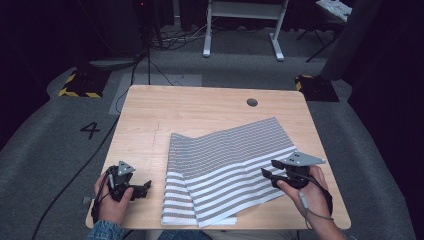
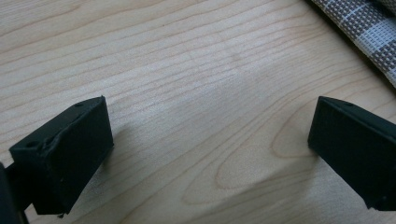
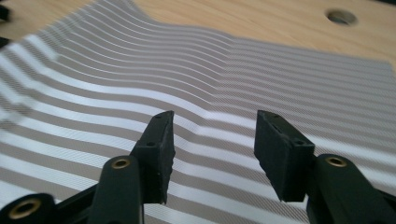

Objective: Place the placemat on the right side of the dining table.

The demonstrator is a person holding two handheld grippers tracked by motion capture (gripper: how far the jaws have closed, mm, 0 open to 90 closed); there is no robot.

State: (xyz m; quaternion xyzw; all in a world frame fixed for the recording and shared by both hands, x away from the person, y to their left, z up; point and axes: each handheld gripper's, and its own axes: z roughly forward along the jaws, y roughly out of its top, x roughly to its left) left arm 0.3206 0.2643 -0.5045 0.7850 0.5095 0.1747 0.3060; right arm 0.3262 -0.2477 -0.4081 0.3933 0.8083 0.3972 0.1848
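A grey and white striped cloth [image 1: 227, 165] lies partly folded across the middle and right of the wooden table [image 1: 200, 110], one layer lapping over another near the front. My left gripper [image 1: 145, 188] rests low over bare wood left of the cloth, jaws wide open and empty; the cloth's edge [image 2: 369, 28] shows at the upper right of the left gripper view. My right gripper [image 1: 267, 170] hovers over the cloth's right part, open, with the striped fabric [image 3: 140, 74] rippling ahead of its fingertips [image 3: 161, 140] and nothing between them.
A round cable hole [image 1: 252, 102] sits in the table's far right area, also seen as a hole [image 3: 341, 17] in the right gripper view. Beyond the table are grey carpet, a white desk frame [image 1: 242, 25] and floor cables [image 1: 145, 65]. Bare wood stretches along the table's far half.
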